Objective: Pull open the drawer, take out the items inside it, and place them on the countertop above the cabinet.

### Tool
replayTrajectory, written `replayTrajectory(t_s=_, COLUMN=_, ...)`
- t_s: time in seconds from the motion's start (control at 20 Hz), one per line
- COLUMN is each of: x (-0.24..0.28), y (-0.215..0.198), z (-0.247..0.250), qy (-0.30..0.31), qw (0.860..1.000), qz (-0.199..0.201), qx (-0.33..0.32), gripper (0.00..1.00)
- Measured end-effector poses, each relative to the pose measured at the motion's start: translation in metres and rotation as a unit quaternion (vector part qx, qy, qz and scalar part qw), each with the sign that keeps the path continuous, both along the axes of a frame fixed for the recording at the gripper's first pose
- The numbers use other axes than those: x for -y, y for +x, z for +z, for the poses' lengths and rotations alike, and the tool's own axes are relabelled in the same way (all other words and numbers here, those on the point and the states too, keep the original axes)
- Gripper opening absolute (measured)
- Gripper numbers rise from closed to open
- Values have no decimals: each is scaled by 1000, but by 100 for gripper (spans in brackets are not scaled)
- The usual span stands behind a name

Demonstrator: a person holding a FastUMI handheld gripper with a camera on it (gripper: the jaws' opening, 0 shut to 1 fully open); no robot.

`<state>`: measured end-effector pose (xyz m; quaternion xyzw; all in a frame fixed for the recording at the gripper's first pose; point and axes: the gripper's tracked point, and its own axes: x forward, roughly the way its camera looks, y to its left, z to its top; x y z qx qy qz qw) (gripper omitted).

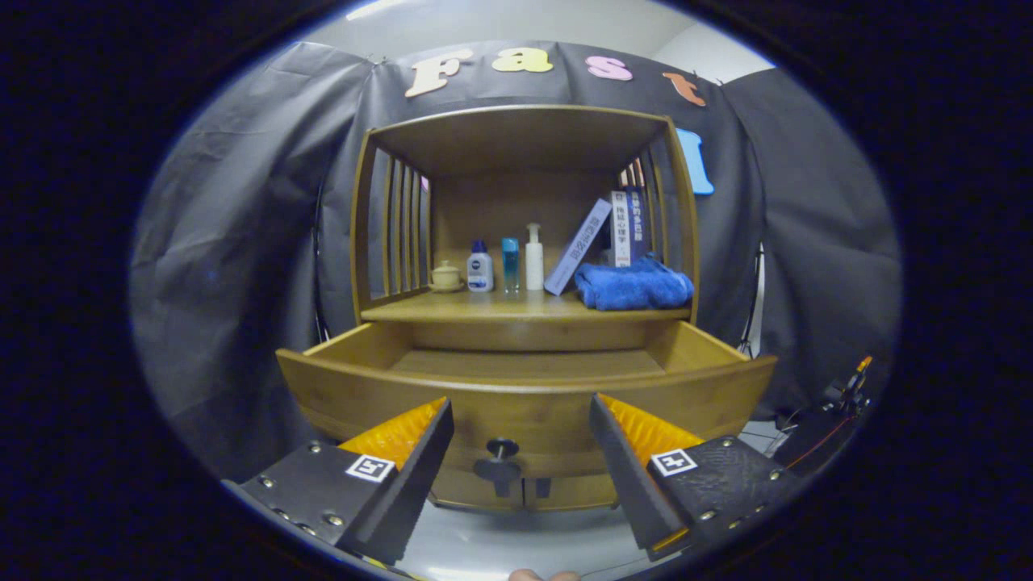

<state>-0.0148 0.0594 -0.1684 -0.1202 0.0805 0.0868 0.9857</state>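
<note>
A: Drawer [524,387] is pulled out of the cabinet [524,218], front toward us. Knob [502,449] sits low on the drawer front, between the fingers. Gripper [520,420] is spread wide, holding nothing.

B: Anything inside?

A: The part of the drawer floor I can see looks bare. The near strip behind the front panel is hidden, so I cannot tell whether an item lies there.

B: And the worktop?

A: Above the drawer, already carrying a cup [445,277], three bottles [510,262], books [613,230] and a blue towel [633,284] on the right.

B: How to do this step well?

A: My judgement: lift the fingers over the front panel and tilt down to see the hidden strip before closing on anything. For placing, the free patch at front centre, left of the towel, looks safest.
</note>
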Motion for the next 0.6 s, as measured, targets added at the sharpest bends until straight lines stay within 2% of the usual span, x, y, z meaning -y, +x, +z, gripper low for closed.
replayTrajectory(t_s=0.2, x=-8, y=18, z=53, qy=10, qw=1000, qz=-7, qx=6, gripper=100)
replayTrajectory(t_s=0.35, x=-11, y=43, z=79, qy=-6, qw=1000, qz=-16, qx=8, gripper=99)
replayTrajectory(t_s=0.45, x=-18, y=63, z=78, qy=-22, qw=999, qz=-16, qx=-23, gripper=99)
replayTrajectory(t_s=0.6, x=-28, y=86, z=53, qy=-65, qw=992, qz=-16, qx=-105, gripper=99)
